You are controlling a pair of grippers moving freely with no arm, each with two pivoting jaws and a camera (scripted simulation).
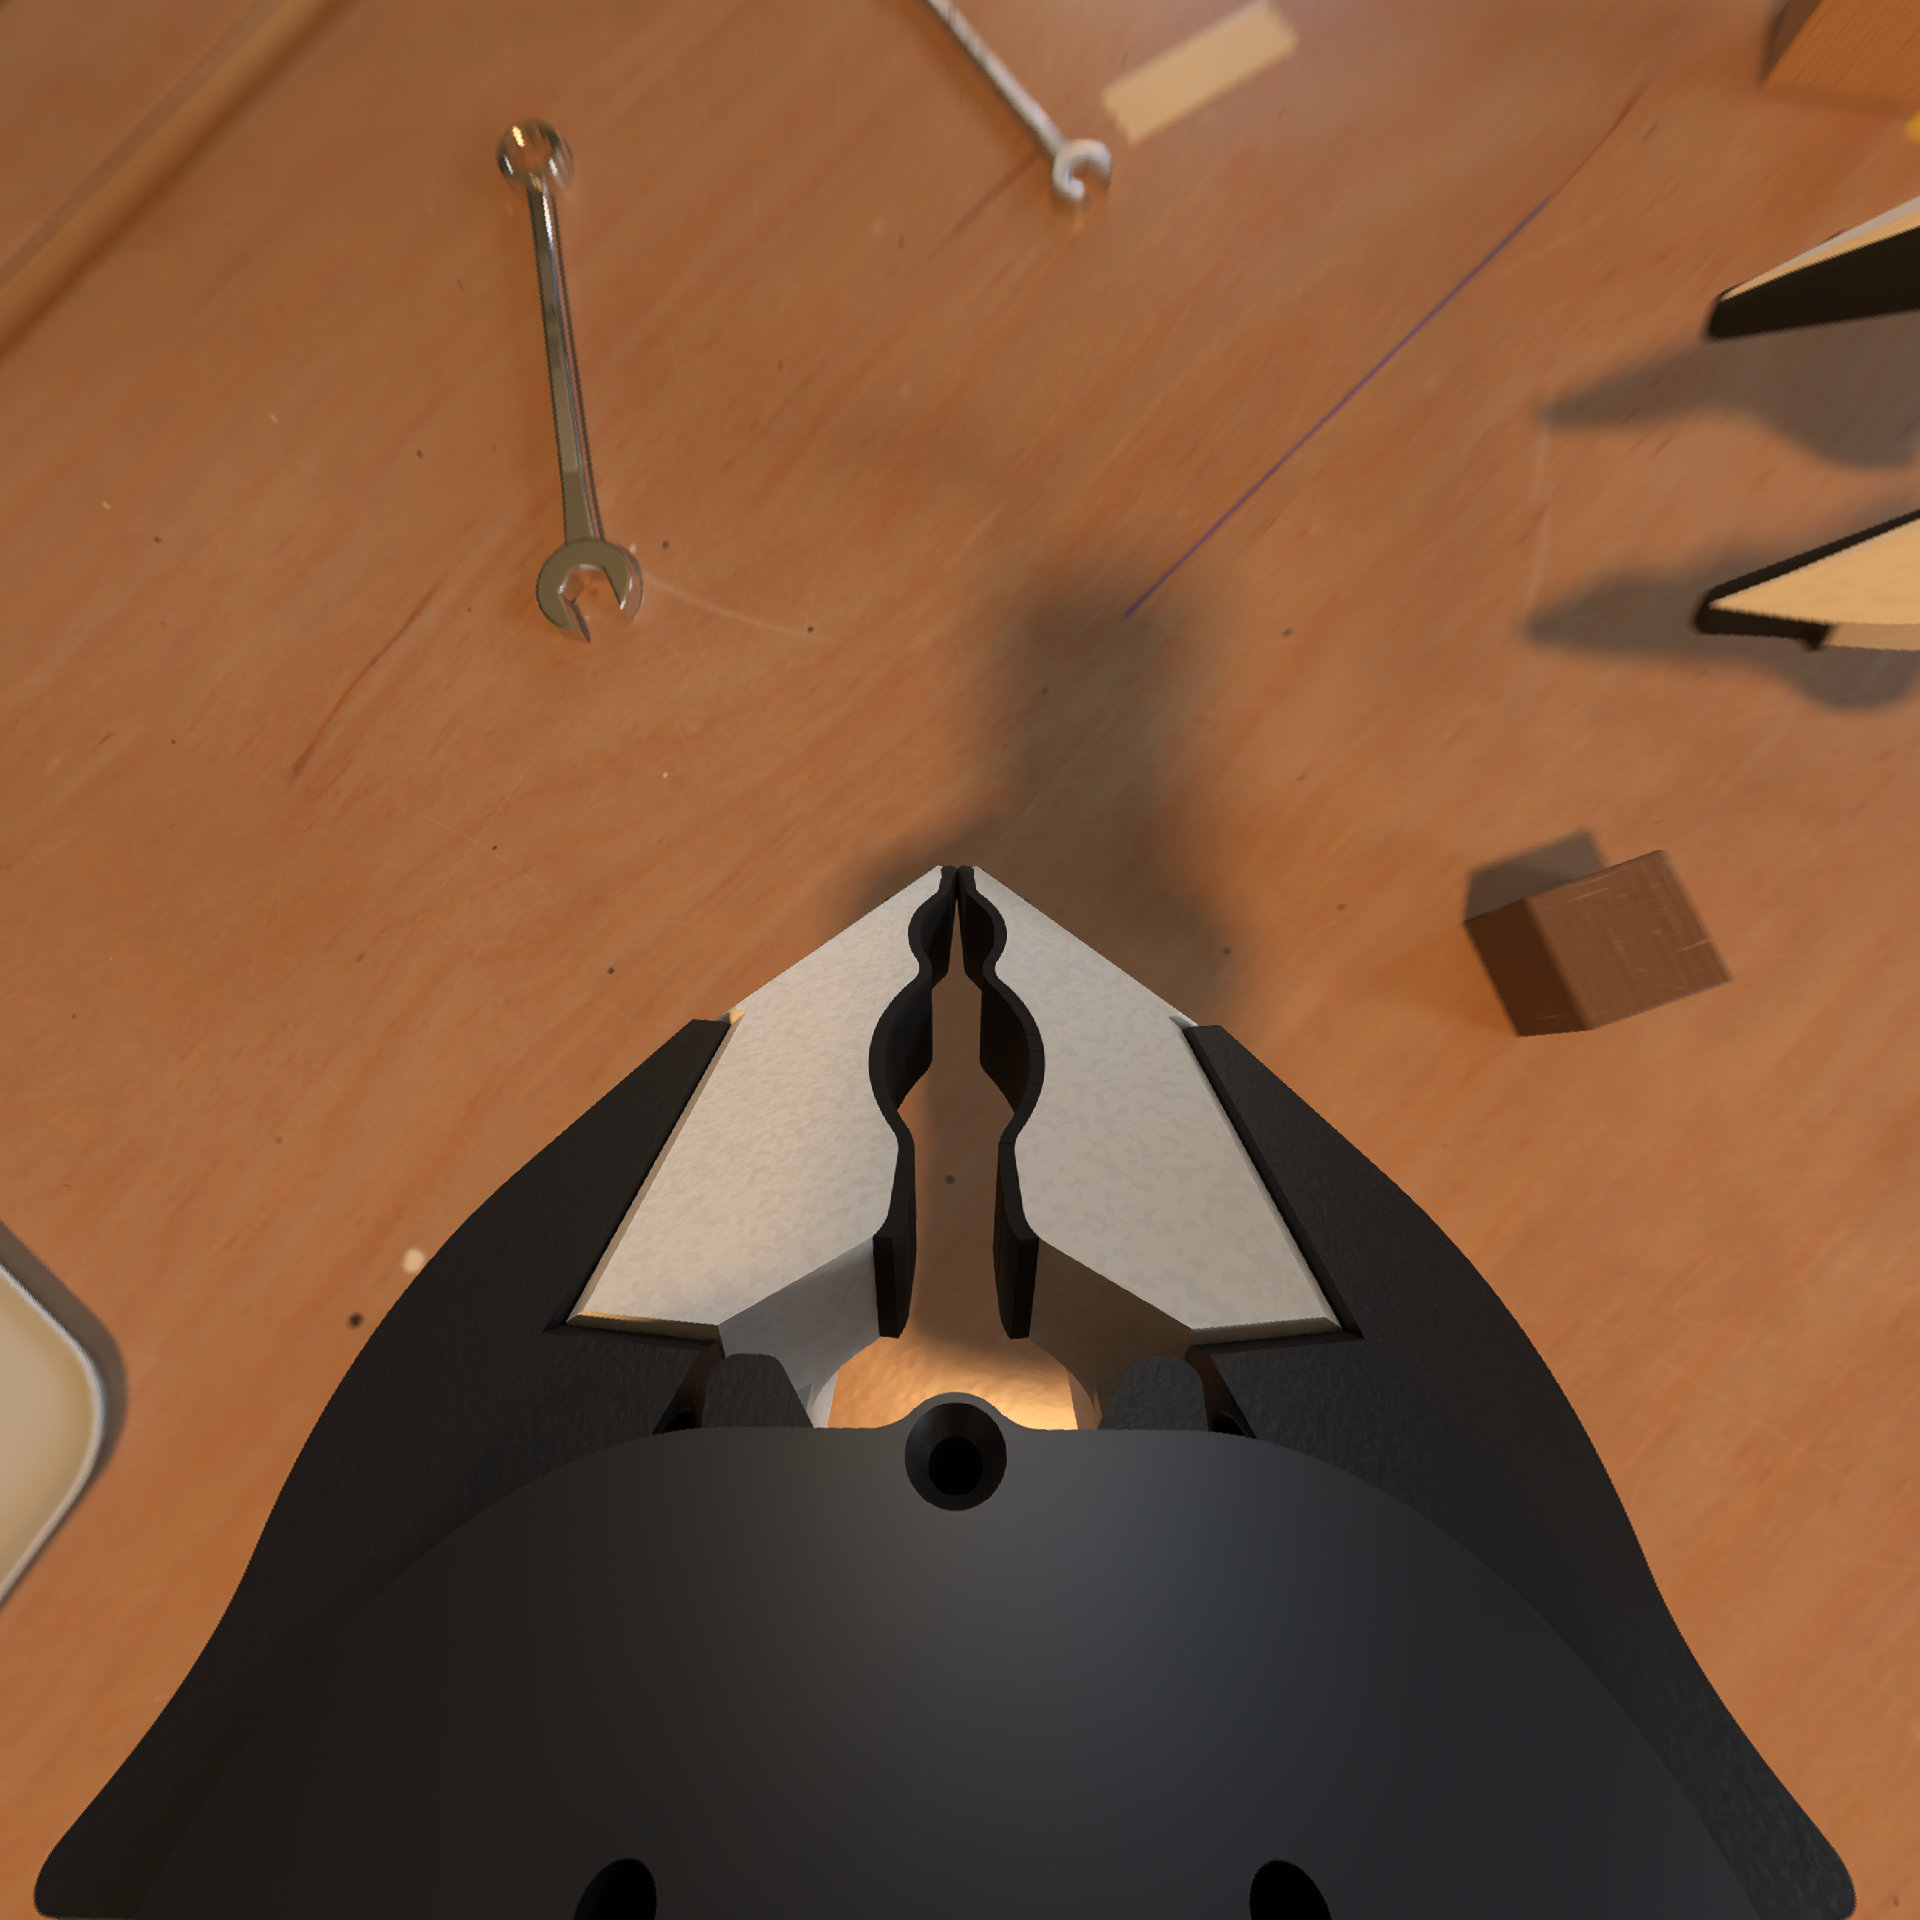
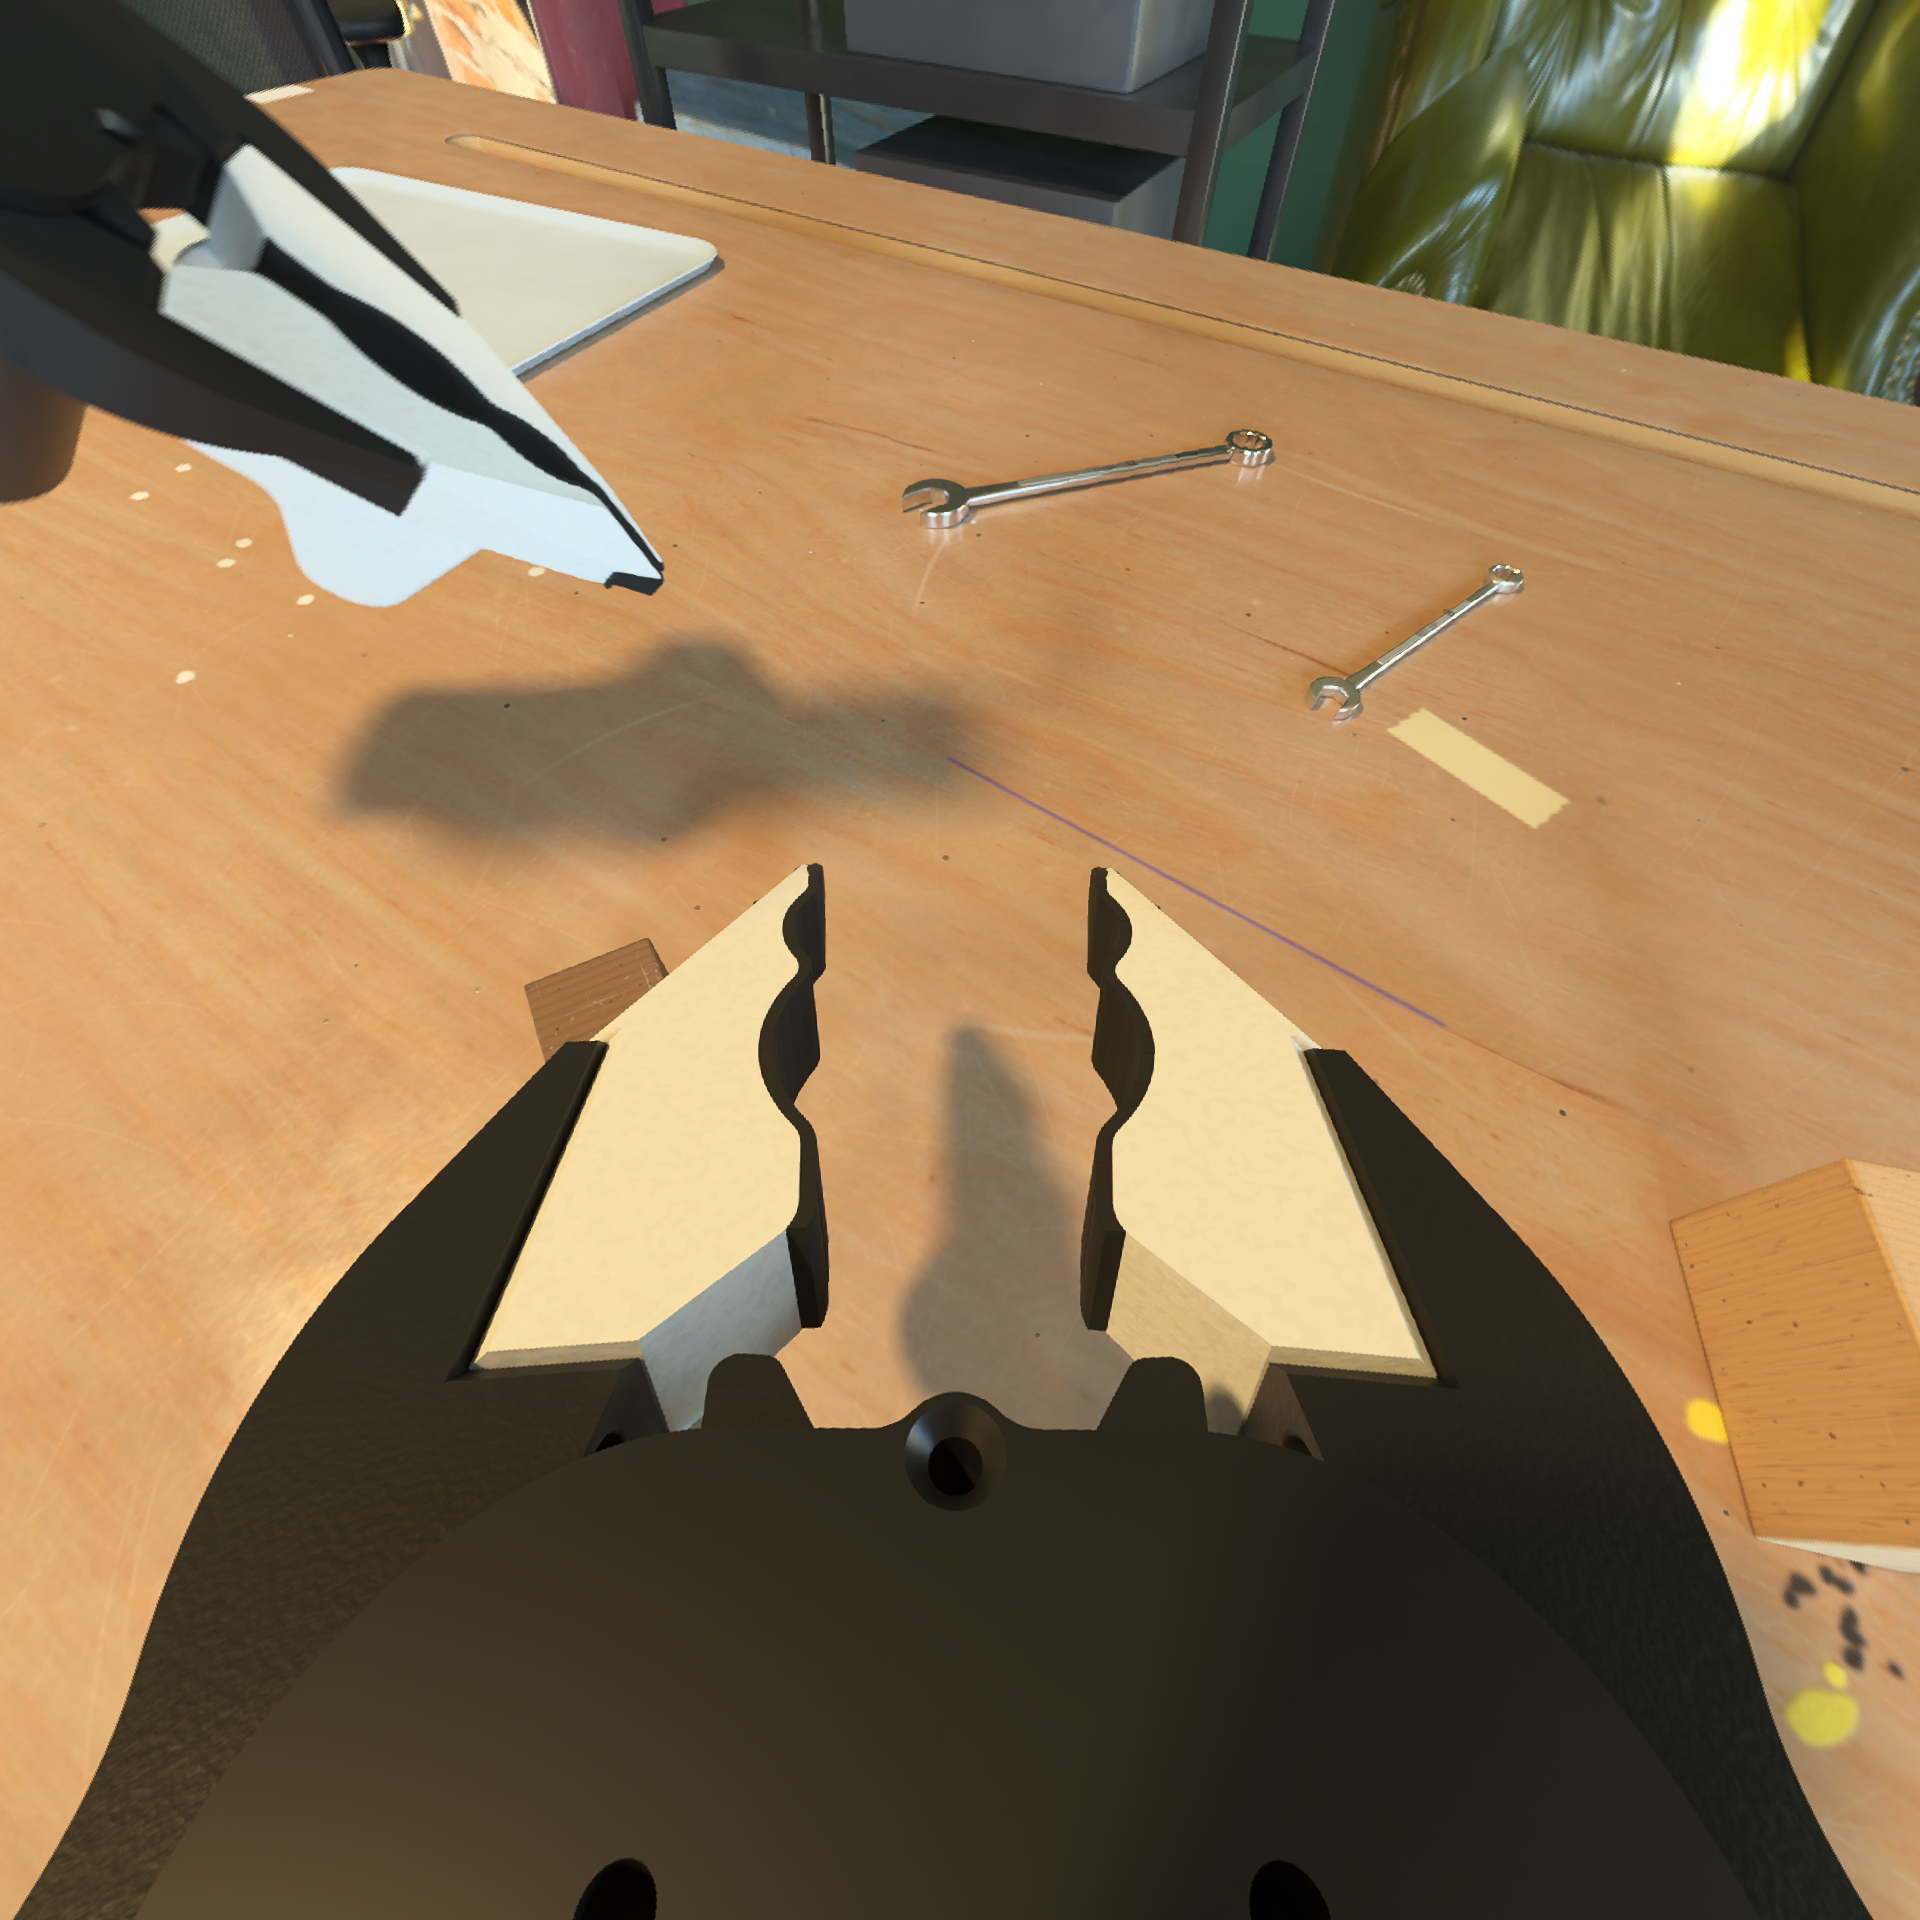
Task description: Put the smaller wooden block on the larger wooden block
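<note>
Currently both grippers hover over a wooden table [image 2: 1039, 312] and neither holds anything. The left gripper [image 1: 956, 878] has its jaws pressed together at the tips, with nothing between them. The right gripper [image 2: 956, 883] has its jaws spread wide, with only bare tabletop and its own shadow in the gap.

The smaller wooden block [image 1: 1595, 940], a dark brown cube, sits flat on the table. In the left wrist view it lies to the right of the left gripper, slightly nearer than its tips. In the right wrist view only a corner of it peeks out behind the right gripper's left finger, so it sits just left of those open jaws. The larger wooden block [image 2: 1808, 1361], pale orange, rests on the table at the near right edge of the right wrist view, well apart from the small one.

Two silver wrenches lie farther off: a longer wrench [image 2: 1086, 478] and a shorter wrench [image 2: 1413, 644]. A strip of pale tape [image 2: 1475, 769] sits beside the shorter one, and a white tray [image 2: 582, 260] rests at the far left.

Judging by the layout, the step in hand is reaching for the small block, and the right gripper looks best placed, being open already. To do it well, shift left until the cube is centred between the fingers, square the jaws to two opposite flat faces, descend, then close gently. Grasping across the corners risks twisting the cube.
</note>
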